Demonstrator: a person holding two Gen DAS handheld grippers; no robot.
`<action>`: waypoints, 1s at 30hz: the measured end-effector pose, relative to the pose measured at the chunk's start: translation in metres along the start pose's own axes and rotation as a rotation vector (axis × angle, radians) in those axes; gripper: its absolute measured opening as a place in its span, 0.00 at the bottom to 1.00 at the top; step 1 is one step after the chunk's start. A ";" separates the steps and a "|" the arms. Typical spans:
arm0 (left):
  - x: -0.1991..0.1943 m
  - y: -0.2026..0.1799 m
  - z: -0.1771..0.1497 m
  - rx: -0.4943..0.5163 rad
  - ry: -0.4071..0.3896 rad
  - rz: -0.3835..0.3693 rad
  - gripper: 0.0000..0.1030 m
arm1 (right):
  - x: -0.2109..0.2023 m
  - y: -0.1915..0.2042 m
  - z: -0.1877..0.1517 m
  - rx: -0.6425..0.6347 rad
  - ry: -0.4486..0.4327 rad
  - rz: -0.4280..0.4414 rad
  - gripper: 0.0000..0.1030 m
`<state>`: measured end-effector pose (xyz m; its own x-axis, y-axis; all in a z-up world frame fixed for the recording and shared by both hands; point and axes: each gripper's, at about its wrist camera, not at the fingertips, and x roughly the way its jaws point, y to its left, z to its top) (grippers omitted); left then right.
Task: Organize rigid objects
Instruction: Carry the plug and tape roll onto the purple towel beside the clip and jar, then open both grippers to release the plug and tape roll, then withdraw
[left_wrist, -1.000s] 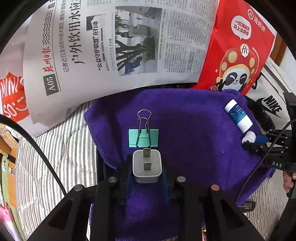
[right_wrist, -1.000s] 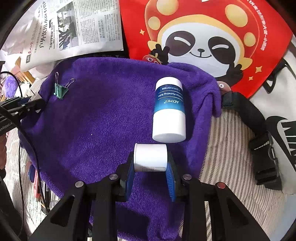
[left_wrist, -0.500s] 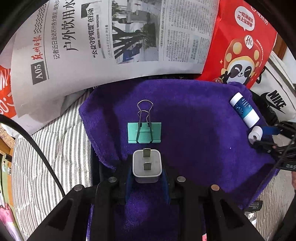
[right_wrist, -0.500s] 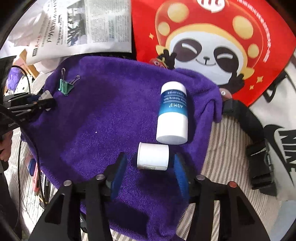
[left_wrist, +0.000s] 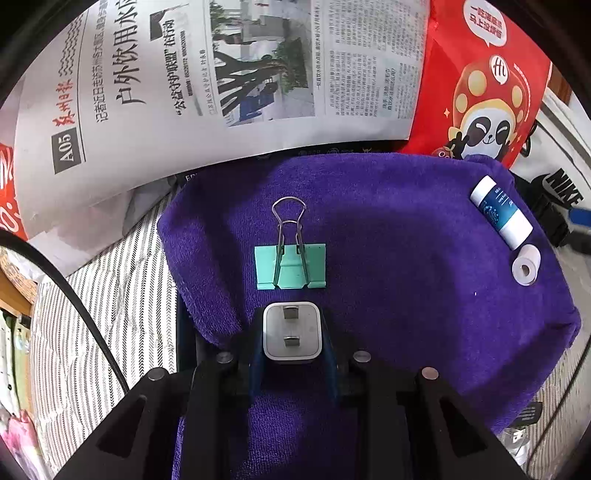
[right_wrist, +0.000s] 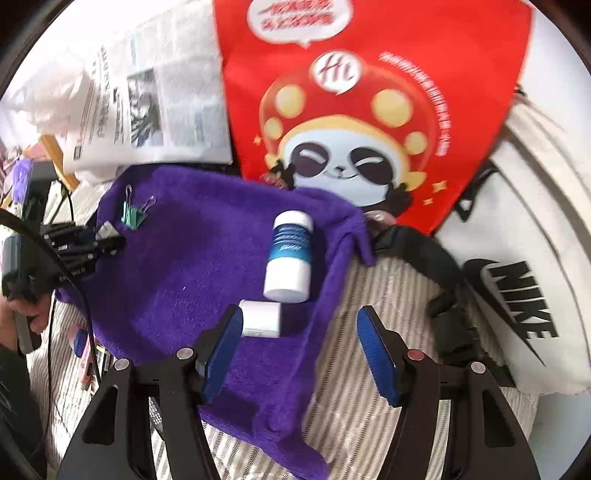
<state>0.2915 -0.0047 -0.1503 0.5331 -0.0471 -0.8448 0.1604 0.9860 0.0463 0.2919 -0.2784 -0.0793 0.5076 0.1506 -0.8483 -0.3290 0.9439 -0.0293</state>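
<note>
My left gripper (left_wrist: 292, 321) is shut on a white plug charger (left_wrist: 291, 345), prongs facing the camera, just above the near edge of a purple towel (left_wrist: 388, 240). A green binder clip (left_wrist: 290, 266) lies flat right in front of it. Far right on the towel lie a white-and-blue bottle (left_wrist: 500, 212) and a small white roll (left_wrist: 526, 264). In the right wrist view my right gripper (right_wrist: 299, 343) hangs above the towel with its jaws opening. The white roll (right_wrist: 260, 318) rests free by the left fingertip, beside the bottle (right_wrist: 290, 256). The clip (right_wrist: 133, 216) and left gripper (right_wrist: 105, 236) show at far left.
A newspaper (left_wrist: 221, 74) and a red panda bag (right_wrist: 351, 129) lie behind the towel. A white Nike bag (right_wrist: 524, 295) and a black strap with buckle (right_wrist: 454, 321) sit to the right. Striped bedding (left_wrist: 103, 314) surrounds the towel. A person's hand (right_wrist: 22, 314) grips the left tool.
My right gripper opened and let go of the white roll, which now lies on the towel, then lifted and drifted right. The left gripper with the charger barely sank toward the towel.
</note>
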 end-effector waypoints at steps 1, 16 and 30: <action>-0.001 -0.001 -0.001 0.002 -0.001 0.003 0.25 | -0.007 -0.003 -0.002 -0.002 -0.012 -0.010 0.62; -0.023 -0.016 -0.015 0.024 0.042 0.092 0.47 | -0.064 -0.012 0.001 0.015 -0.138 0.050 0.62; -0.100 -0.042 -0.096 -0.070 0.039 0.012 0.47 | -0.077 0.039 -0.003 -0.096 -0.146 0.140 0.65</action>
<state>0.1518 -0.0259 -0.1186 0.5014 -0.0307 -0.8647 0.0951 0.9953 0.0198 0.2377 -0.2544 -0.0168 0.5594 0.3257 -0.7623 -0.4750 0.8796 0.0273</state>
